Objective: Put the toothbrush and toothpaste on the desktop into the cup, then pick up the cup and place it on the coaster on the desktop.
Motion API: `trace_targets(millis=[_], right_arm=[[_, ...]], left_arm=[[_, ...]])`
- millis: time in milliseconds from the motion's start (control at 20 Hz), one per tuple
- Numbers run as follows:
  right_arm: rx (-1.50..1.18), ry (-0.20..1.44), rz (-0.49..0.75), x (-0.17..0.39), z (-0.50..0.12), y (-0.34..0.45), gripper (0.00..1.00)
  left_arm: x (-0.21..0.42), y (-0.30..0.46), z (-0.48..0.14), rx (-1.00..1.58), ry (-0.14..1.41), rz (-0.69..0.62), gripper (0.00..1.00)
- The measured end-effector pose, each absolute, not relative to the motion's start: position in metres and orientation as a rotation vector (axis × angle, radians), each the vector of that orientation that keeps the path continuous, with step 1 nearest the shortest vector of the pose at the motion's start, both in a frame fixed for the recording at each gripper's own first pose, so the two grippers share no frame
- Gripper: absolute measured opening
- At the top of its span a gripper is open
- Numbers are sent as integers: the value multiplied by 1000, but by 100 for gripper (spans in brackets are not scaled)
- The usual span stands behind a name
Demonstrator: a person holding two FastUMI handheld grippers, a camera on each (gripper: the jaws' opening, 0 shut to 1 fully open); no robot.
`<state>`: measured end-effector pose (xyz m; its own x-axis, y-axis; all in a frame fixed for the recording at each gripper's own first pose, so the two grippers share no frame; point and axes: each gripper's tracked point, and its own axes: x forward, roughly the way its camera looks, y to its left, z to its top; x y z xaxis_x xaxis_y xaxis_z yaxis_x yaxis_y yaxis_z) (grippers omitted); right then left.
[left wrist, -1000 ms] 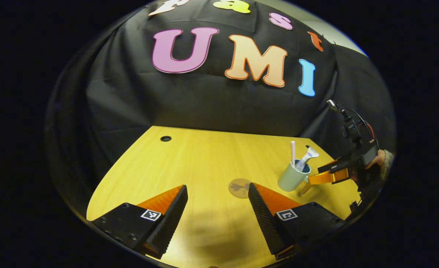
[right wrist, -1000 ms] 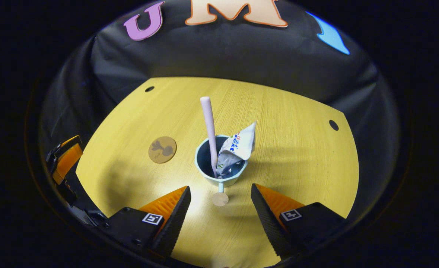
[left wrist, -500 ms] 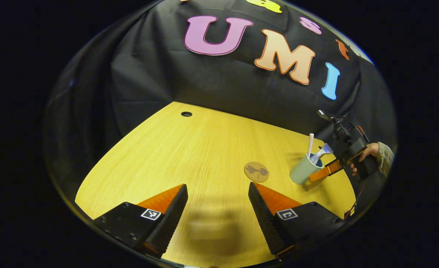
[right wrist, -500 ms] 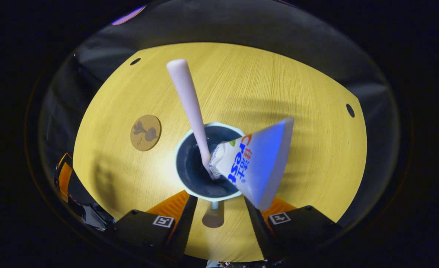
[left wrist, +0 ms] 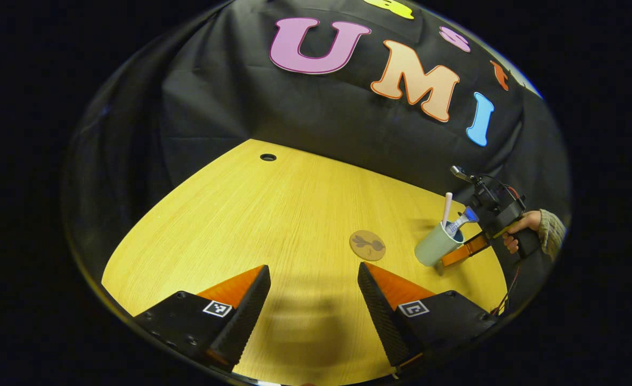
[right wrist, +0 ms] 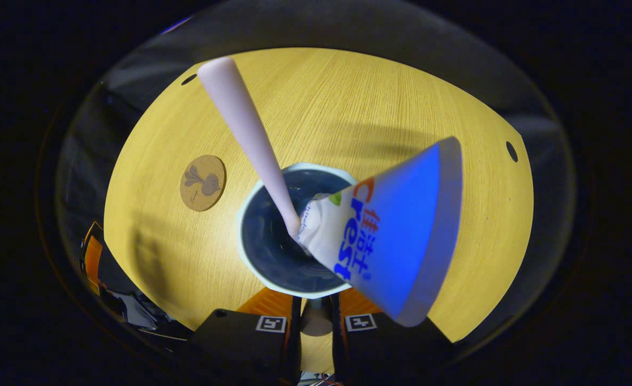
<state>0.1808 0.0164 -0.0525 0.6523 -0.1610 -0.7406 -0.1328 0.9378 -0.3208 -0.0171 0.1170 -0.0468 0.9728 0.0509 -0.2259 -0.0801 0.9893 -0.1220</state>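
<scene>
While your left gripper (left wrist: 313,300) hovers over the near part of the desktop (left wrist: 273,214), its fingers stand wide apart with nothing between them; bare wood and a soft shadow show in the gap. Moving right in the left gripper view, the coaster (left wrist: 367,245) lies flat on the wood, apart from the cup (left wrist: 437,246), which stands just beyond it near the desk's right edge. The toothbrush (left wrist: 447,208) and toothpaste (left wrist: 460,221) stick up out of the cup. Your right gripper (left wrist: 461,252) reaches the cup's far side there, held by a hand (left wrist: 517,225) in a knitted sleeve (left wrist: 553,231) — its fingertips are too small and too hidden by the cup to read from this side.

From the right gripper view, the coaster (right wrist: 202,182) sits at left, well clear of the cup (right wrist: 251,268). The toothbrush handle (right wrist: 246,131) leans up and left out of the cup; its head is hidden inside. The toothpaste tube (right wrist: 396,236) leans right and covers part of the rim. At the bottom, the right gripper (right wrist: 316,321) has its fingers drawn close on the cup's small handle (right wrist: 316,313) — they appear to pinch it, though the contact is partly cut off.
</scene>
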Motion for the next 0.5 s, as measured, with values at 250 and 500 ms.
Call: trace_targets(millis=[250,500], right_arm=[[-388,830,28,175,-44,43,25],[-449,784,114,173,-13,96,25]], left_arm=[[-17,107,-52,-123,229,36,96],[-18,99,-61,-136,253,6,95]])
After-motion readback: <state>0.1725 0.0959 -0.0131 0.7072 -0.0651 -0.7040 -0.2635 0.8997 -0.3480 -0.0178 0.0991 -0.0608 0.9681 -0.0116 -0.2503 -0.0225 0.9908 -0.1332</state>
